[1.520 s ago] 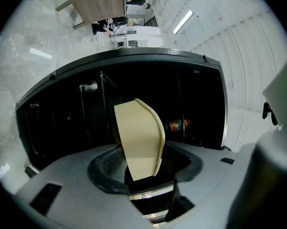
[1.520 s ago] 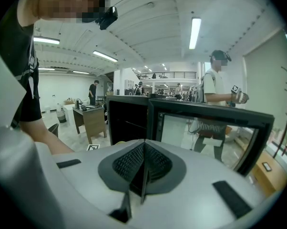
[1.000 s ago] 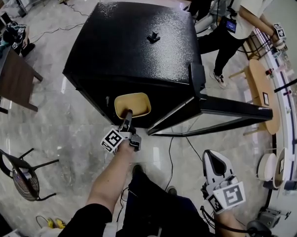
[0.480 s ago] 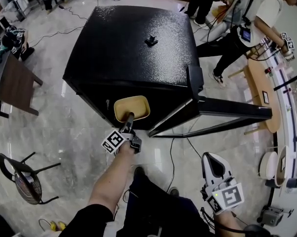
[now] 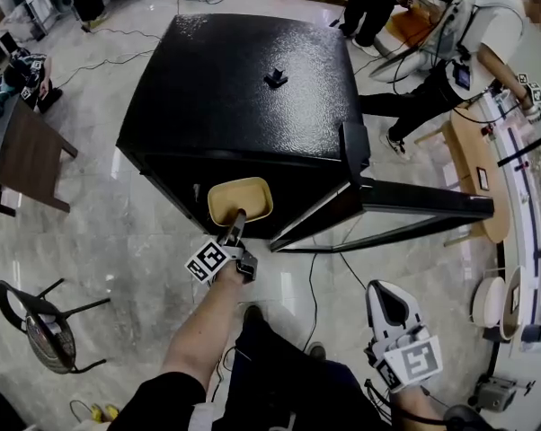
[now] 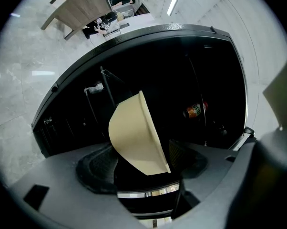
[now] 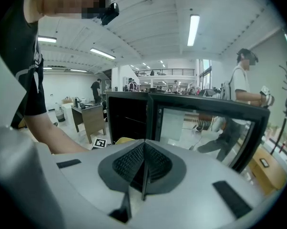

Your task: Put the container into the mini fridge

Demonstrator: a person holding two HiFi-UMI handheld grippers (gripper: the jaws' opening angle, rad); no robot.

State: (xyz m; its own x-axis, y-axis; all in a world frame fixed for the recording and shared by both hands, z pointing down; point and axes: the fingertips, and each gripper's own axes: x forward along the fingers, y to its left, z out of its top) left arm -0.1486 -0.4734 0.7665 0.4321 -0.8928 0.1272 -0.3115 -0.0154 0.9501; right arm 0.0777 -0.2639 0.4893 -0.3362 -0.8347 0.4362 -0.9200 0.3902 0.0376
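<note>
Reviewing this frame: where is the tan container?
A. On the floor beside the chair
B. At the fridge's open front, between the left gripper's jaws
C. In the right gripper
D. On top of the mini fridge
B: the tan container is at the open front of the mini fridge, between the jaws of the left gripper, which are opening; the right gripper is shut and empty.

The left arm is stretched forward. The left gripper is opening its fingers, with the container between them. The right gripper hangs low, fingers together.
</note>
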